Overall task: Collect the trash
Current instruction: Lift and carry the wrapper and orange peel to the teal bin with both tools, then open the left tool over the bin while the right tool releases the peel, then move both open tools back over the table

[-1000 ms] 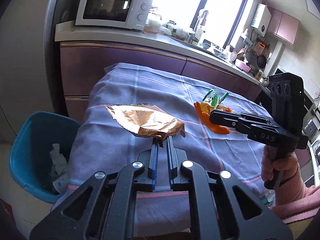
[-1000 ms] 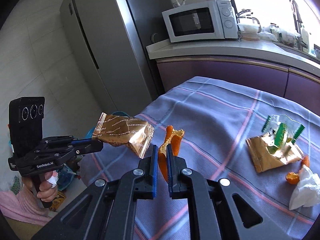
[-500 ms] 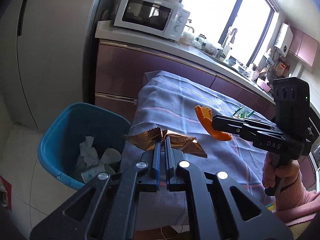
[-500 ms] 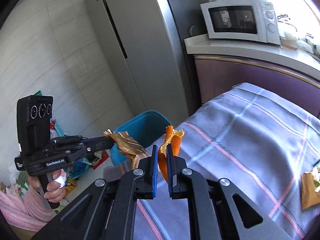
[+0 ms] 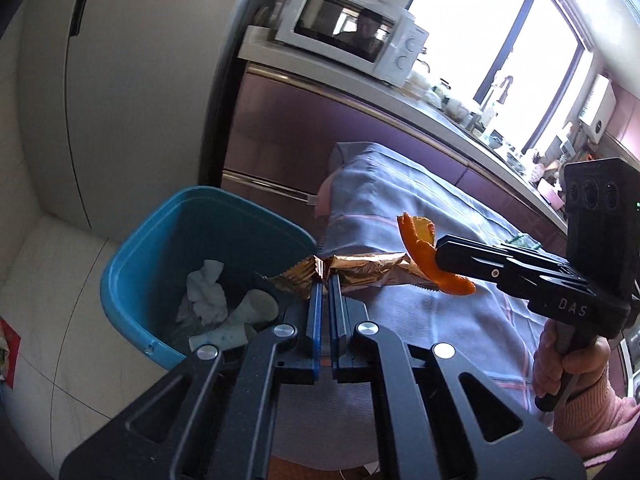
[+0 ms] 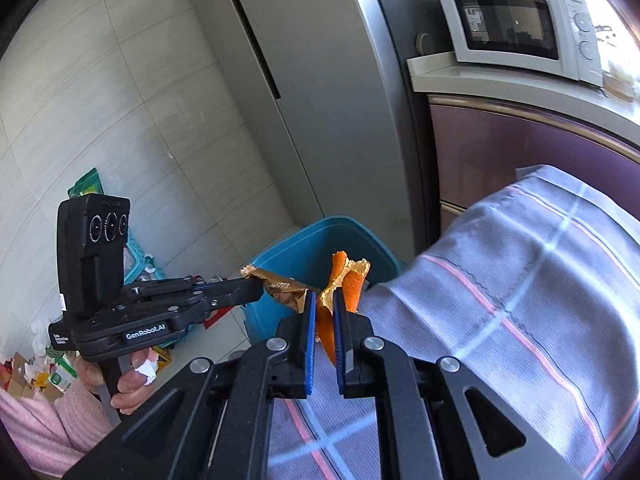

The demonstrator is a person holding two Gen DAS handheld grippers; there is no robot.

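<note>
Gold foil crinkles in my left gripper (image 5: 325, 280): one wrapper (image 5: 360, 270), clamped flat at the near rim of one blue plastic bin (image 5: 132, 264) holding two paper cups (image 5: 256, 308) and a tissue wad. Beside it my right gripper (image 5: 438, 254) pinches one curled orange peel (image 5: 424, 252).

Right view: blue pads (image 6: 308, 320) closed on that peel (image 6: 344, 280) off the tablecloth (image 6: 520, 300) corner. A second ago both hung over the table; now the bin (image 6: 288, 252) lies ahead.
</note>
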